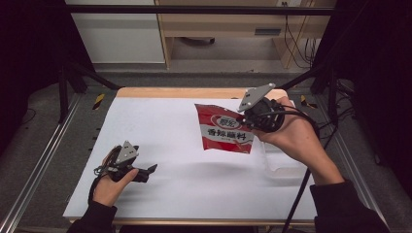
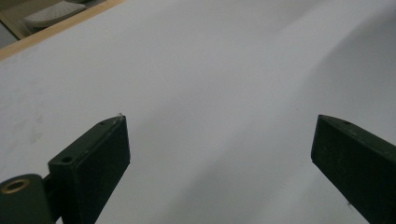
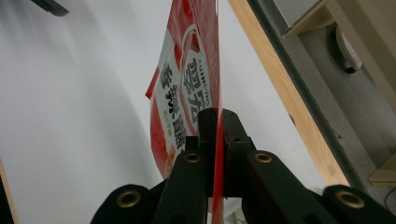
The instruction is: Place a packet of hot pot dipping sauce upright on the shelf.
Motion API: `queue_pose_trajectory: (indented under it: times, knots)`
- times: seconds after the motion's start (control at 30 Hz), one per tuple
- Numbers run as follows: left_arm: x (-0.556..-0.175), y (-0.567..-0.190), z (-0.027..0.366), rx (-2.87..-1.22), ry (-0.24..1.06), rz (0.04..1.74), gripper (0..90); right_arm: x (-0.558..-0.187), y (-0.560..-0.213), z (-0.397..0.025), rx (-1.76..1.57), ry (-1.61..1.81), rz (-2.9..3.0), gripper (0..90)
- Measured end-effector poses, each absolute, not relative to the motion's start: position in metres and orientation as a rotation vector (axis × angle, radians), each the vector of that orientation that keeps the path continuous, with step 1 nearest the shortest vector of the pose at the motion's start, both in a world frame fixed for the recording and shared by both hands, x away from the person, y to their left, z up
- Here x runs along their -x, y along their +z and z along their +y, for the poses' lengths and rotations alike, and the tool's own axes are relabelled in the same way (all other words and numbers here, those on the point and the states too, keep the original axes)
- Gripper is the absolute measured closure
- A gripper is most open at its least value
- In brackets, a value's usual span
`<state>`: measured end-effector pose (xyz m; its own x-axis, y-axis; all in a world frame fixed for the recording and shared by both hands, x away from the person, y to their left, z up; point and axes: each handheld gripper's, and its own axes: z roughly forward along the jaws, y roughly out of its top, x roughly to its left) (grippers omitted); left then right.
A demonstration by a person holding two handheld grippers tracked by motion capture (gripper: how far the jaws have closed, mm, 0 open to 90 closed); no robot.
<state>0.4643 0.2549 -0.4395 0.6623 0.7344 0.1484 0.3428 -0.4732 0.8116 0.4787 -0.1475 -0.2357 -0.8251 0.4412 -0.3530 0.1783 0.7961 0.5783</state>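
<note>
The right gripper [image 1: 253,115] already clamps the red sauce packet [image 1: 224,129] and holds it above the white table [image 1: 160,121], while the left gripper [image 1: 145,171], spread wide near the left, has not taken anything.

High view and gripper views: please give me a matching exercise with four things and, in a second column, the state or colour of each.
Things:
1. red packet
2. left gripper
3. right gripper
4. table cover

States:
a. white
b. jaws wide apart, nothing between them
c. pinched at its edge and held above the table
d. jaws closed on a thin edge

Pairs: 1-c, 2-b, 3-d, 4-a
</note>
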Motion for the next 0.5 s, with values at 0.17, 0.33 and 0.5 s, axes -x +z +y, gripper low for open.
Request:
queue_pose_trajectory:
  times: [0.17,0.33,0.5]
  knots:
    - [-0.465,-0.44,0.26,-2.068,0.63,0.852,4.7,-0.475,-0.227,-0.164,-0.505,0.734,2.477,89.7]
    - [-0.466,-0.441,0.262,-2.061,0.626,0.868,4.7,-0.473,-0.223,-0.179,-0.541,0.725,2.466,89.7]
    - [-0.467,-0.442,0.263,-2.063,0.625,0.868,4.7,-0.471,-0.218,-0.19,-0.576,0.723,2.448,89.7]
